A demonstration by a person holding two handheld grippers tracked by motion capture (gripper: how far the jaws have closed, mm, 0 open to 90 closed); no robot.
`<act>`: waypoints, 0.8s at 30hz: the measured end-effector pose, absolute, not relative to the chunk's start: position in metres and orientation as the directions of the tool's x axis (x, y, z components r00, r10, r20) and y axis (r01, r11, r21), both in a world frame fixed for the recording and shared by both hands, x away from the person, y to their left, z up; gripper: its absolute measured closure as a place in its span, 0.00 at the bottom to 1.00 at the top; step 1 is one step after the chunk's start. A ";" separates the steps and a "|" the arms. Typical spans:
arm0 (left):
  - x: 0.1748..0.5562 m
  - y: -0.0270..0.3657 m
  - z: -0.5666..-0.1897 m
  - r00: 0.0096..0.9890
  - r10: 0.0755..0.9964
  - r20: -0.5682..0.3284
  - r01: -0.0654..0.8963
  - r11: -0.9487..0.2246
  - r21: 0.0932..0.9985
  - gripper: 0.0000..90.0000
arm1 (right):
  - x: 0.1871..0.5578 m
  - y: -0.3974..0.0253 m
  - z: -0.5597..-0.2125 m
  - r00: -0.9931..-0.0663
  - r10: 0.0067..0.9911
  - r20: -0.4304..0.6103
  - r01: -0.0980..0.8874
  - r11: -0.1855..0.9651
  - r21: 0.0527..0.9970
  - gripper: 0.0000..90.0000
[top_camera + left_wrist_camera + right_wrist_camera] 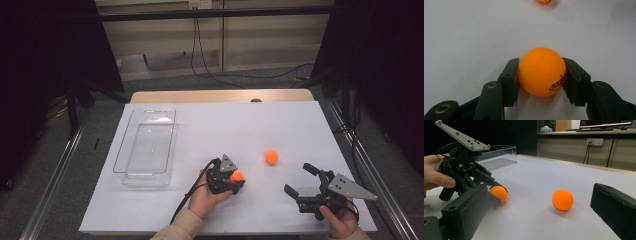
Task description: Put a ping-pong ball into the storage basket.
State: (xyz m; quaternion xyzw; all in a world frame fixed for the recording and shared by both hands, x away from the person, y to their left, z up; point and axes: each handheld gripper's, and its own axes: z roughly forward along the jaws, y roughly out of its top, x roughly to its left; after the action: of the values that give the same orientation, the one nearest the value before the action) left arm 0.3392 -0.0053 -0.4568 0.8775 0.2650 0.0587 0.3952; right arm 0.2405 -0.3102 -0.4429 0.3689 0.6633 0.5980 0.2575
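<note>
**Gripping one orange ball while a second lies free on the table**

Seen from above, a person's two hands reach in from the near edge of a white table (pixel 210 125), each holding a black two-jaw gripper. The left gripper (pixel 234 179) sits near the middle of the near side, its jaws closed on an orange ball (pixel 236 175). In the left gripper view this held ball (pixel 541 72) rests low against the table, with one black jaw touching each side; dark printed lettering shows on its lower right.

A second orange ball (pixel 271 157) lies loose on the table, a little farther from the person and to the right of the held one, touching neither gripper. In the right gripper view it (pixel 562 199) sits between that gripper's two jaws but well ahead of them.

The right gripper (pixel 300 181) rests near the table's near right corner, its jaws spread wide with nothing between them.

A clear plastic bin (pixel 146 146) stands on the left part of the table, well apart from both balls
</note>
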 end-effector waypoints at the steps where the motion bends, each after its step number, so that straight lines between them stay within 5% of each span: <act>1: 0.339 -0.005 -0.457 0.853 0.511 -0.110 0.421 -0.546 0.725 0.57 | 0.240 -0.310 -0.443 -0.595 0.797 0.099 0.181 0.012 0.983 0.02; 24: 0.343 0.005 -0.446 0.834 0.530 -0.155 0.458 -0.509 0.729 0.57 | 0.240 -0.311 -0.443 -0.595 0.798 0.100 0.181 0.012 0.983 0.02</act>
State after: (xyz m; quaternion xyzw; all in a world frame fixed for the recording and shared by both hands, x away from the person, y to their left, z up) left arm 0.3431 0.0049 -0.4464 0.8674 0.2848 0.0439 0.4057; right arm 0.2404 -0.3106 -0.4430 0.3691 0.6630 0.5982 0.2575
